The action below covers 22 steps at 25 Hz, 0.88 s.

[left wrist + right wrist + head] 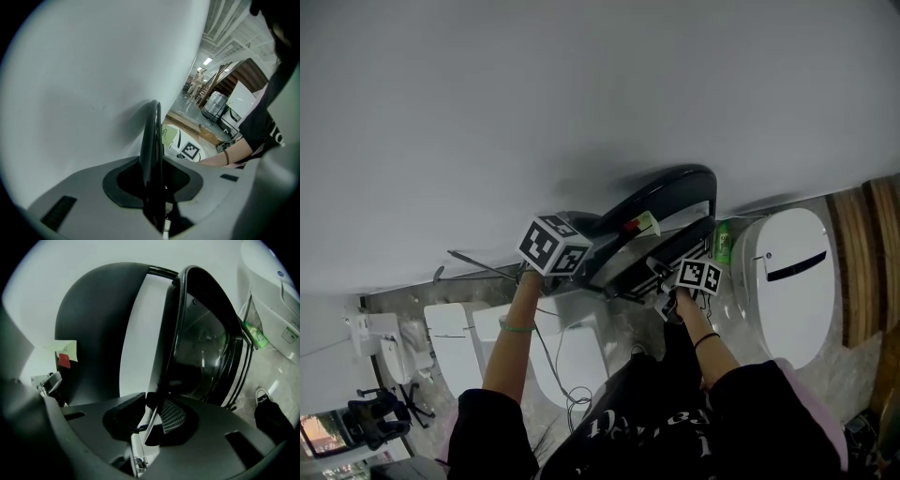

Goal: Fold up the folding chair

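Black folding chair (666, 192) sits clamped between the jaws of left gripper (153, 185) and right gripper (152, 413).

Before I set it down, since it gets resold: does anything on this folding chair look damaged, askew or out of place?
Nothing looks damaged or bent in these views. The one oddity is a pale paper tag with a red patch, stuck on the black curved panel of the folding chair, which is otherwise plain.
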Tool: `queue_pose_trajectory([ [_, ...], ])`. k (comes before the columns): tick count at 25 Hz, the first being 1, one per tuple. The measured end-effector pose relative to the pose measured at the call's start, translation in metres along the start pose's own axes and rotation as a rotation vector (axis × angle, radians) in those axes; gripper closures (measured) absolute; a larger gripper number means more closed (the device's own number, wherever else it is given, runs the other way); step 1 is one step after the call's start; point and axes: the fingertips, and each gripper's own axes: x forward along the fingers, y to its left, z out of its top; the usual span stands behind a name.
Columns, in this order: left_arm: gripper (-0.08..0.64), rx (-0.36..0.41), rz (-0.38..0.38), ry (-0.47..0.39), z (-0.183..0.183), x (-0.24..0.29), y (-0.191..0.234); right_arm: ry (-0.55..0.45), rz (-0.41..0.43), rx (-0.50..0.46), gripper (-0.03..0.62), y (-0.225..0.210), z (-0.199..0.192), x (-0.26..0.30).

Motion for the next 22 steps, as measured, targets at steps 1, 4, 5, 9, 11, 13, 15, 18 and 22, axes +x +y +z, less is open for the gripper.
queue_pose_trajectory([
  [1, 0.454, 0.005, 0.010, -0.008, -0.004, -0.005, 0.002, 0.008, -0.008, -0.024, 0.511, 0.003, -0.005, 0.003],
  [4, 0.449, 0.020, 0.053, -0.031, -0.011, -0.017, 0.010, 0.026, -0.039, -0.061, 0.501, 0.009, -0.015, 0.008],
  [5, 0.442, 0.023, 0.066, -0.036, -0.012, -0.018, 0.011, 0.028, -0.051, -0.060, 0.499, 0.008, -0.015, 0.007],
  [9, 0.434, 0.031, 0.100, -0.055, -0.012, -0.020, 0.010, 0.021, -0.115, -0.082, 0.470, -0.002, -0.016, -0.014],
  [11, 0.411, 0.019, 0.125, -0.076, -0.012, -0.024, 0.013, 0.029, -0.138, -0.110, 0.459, -0.006, -0.020, -0.026],
  [13, 0.350, -0.001, 0.157, -0.104, -0.013, -0.028, 0.018, 0.026, -0.147, -0.120, 0.457, -0.009, -0.024, -0.039],
  [15, 0.327, -0.019, 0.178, -0.125, -0.014, -0.032, 0.020, 0.013, -0.145, -0.110, 0.457, -0.011, -0.027, -0.050],
  [18, 0.327, -0.019, 0.210, -0.145, -0.015, -0.045, 0.019, -0.008, -0.146, -0.113, 0.457, -0.010, -0.028, -0.067],
  [22, 0.328, -0.052, 0.241, -0.210, -0.014, -0.070, 0.019, -0.026, -0.149, -0.133, 0.457, -0.004, -0.030, -0.083],
])
